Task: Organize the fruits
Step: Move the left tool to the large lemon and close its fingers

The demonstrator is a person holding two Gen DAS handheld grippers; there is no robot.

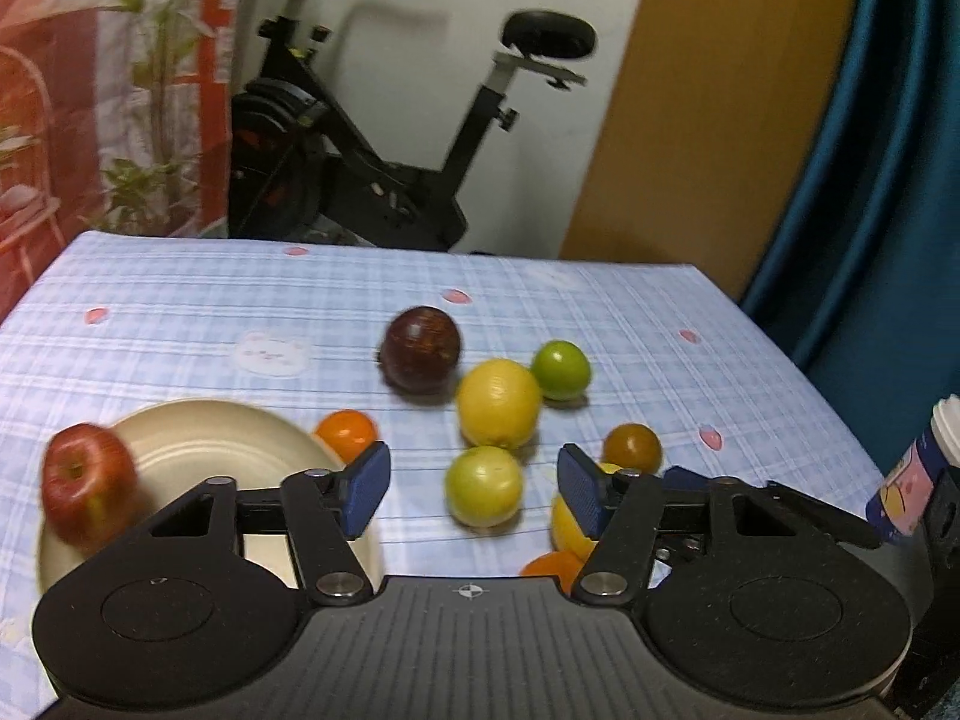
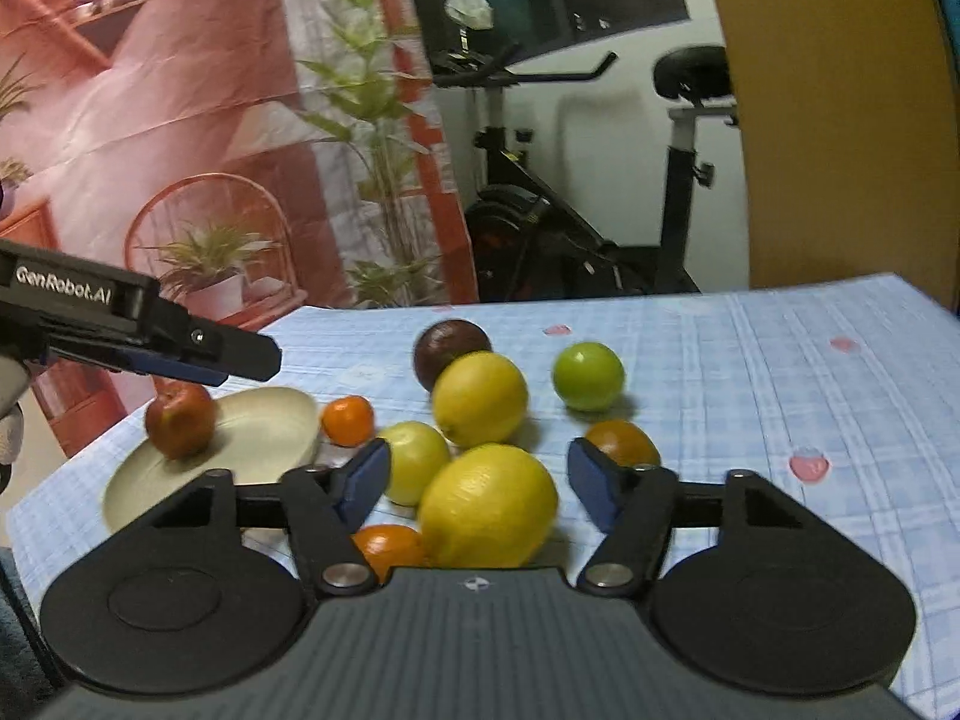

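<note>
A cream plate (image 1: 198, 444) (image 2: 264, 426) lies at the table's left with a red apple (image 1: 90, 483) (image 2: 180, 420) on its near-left rim. Loose fruits lie to its right: a dark purple fruit (image 1: 422, 348) (image 2: 447, 348), two lemons (image 1: 498, 411) (image 2: 487, 507), green fruits (image 1: 561, 370) (image 2: 588, 376), a pale green fruit (image 1: 483, 485) (image 2: 414, 462), small oranges (image 1: 346, 433) (image 2: 348, 420) and a brownish fruit (image 1: 631, 448) (image 2: 621, 443). My left gripper (image 1: 474, 489) is open, empty, above the pale green fruit. My right gripper (image 2: 480, 480) is open, with the near lemon between its jaws, not touching.
The table carries a blue checked cloth (image 1: 660, 312) (image 2: 810, 372). A pink-labelled bottle (image 1: 918, 480) stands at the right edge. An exercise bike (image 1: 372, 138) and a wooden panel (image 1: 720, 120) stand behind the table. My left gripper's side (image 2: 138, 336) shows above the plate.
</note>
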